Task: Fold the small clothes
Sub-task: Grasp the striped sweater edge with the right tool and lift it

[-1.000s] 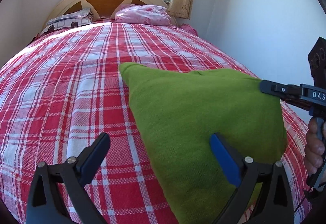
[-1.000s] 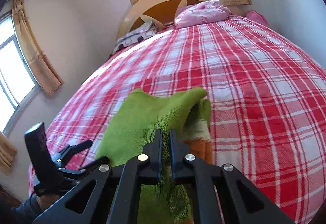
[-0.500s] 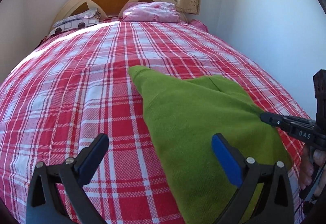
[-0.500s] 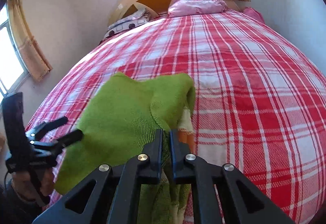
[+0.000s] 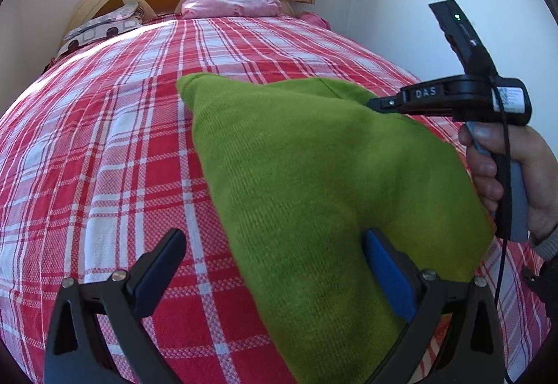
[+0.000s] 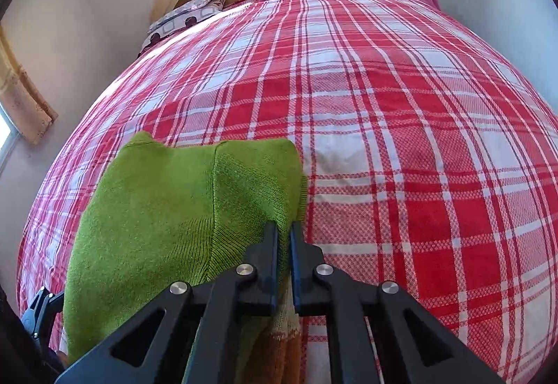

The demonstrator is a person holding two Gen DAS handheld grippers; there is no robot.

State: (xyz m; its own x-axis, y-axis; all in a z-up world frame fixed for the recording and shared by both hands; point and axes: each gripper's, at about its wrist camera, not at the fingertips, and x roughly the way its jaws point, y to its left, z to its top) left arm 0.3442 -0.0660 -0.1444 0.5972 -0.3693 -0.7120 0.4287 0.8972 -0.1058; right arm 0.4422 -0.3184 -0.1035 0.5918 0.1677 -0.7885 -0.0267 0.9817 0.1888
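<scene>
The green knit garment (image 5: 314,181) is spread over the red plaid bed (image 5: 104,140), one edge lifted; the right tongs (image 6: 284,237) are clenched on that edge, knit pinched between the pads; the left tongs (image 5: 275,265) are gaping, nothing gripped, cloth lying across the blue pad (image 5: 387,279) only; a fold is judged to be in hand. For a clean fold, the lifted edge should be carried low and level across to the opposite side; corners should be matched before release; the free side might be pinned by the left tongs to prevent dragging.
</scene>
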